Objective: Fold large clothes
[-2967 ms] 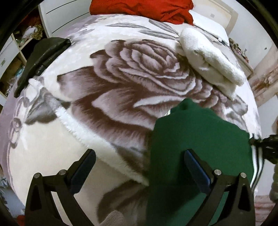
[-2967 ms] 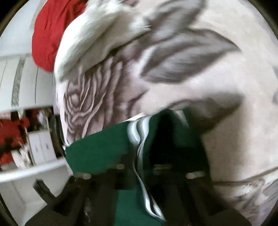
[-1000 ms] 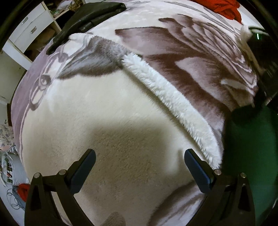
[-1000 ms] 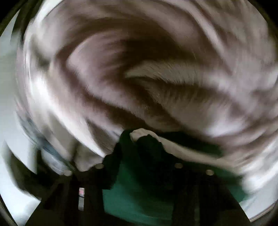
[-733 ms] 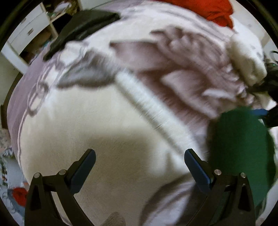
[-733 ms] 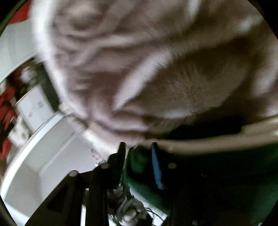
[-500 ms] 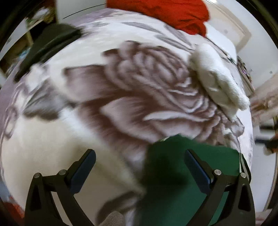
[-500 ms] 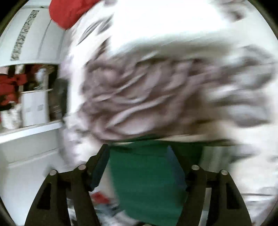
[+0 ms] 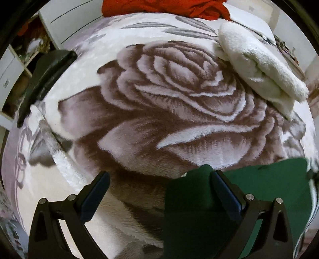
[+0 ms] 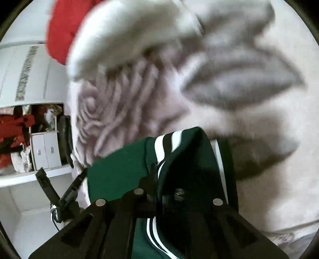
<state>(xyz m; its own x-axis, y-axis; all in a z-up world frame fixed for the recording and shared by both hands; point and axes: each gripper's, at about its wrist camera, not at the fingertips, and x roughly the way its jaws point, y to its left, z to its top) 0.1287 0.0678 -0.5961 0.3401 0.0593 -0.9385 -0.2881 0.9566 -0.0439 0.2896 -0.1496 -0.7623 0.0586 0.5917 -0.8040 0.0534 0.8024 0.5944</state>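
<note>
A dark green garment (image 9: pixel 259 189) with white stripes lies at the near right of the rose-print blanket (image 9: pixel 169 99). My left gripper (image 9: pixel 159 185) hangs open above it. One green corner reaches up between the fingers beside the right fingertip (image 9: pixel 223 189), and the pads do not press on it. In the right wrist view my right gripper (image 10: pixel 159 179) has its jaws closing tight on the striped edge of the green garment (image 10: pixel 119 169), and cloth drapes over its tips. The left gripper (image 10: pixel 62 172) shows there too, open, at the garment's left edge.
A folded white fleece (image 9: pixel 259 67) lies at the far right of the bed, with red clothes (image 9: pixel 165 8) piled at the far end. A dark item (image 9: pixel 45 77) rests on the left edge. White drawers and shelves (image 10: pixel 39 153) stand beside the bed.
The left wrist view swung from the cream part of the blanket back over the rose and the green garment. The right gripper opened over the garment, then closed on its striped edge.
</note>
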